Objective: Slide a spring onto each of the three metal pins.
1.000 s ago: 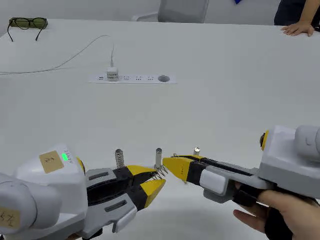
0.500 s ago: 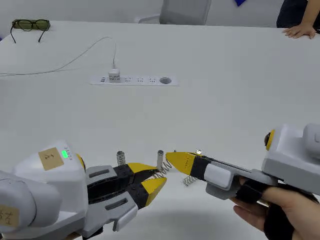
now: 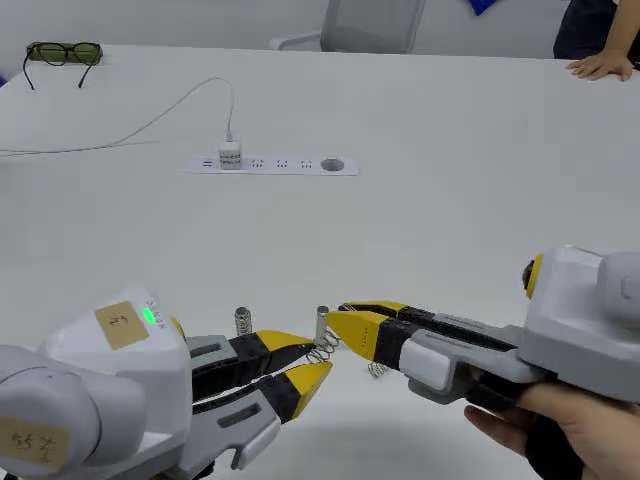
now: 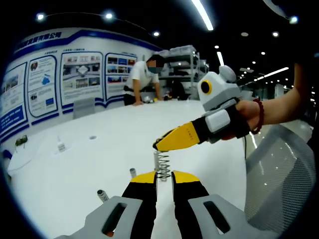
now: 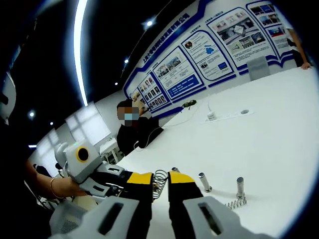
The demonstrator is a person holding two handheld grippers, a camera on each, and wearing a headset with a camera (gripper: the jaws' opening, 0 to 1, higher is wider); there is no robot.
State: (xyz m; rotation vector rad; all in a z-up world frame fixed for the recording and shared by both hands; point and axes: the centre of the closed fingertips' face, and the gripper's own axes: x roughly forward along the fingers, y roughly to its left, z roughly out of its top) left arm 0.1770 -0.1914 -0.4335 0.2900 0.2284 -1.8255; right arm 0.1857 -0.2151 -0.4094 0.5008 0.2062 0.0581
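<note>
left gripper view: coiled metal spring (image 4: 162, 167)

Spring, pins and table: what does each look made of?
Spring: thin coiled wire, grey and slightly shiny, probably steel.
Pins: solid-looking round rods, silvery with bright highlights, so bare metal; which metal I cannot tell.
Table: smooth matt white top, likely laminate or painted board; no grain or seam shows to settle it.
</note>
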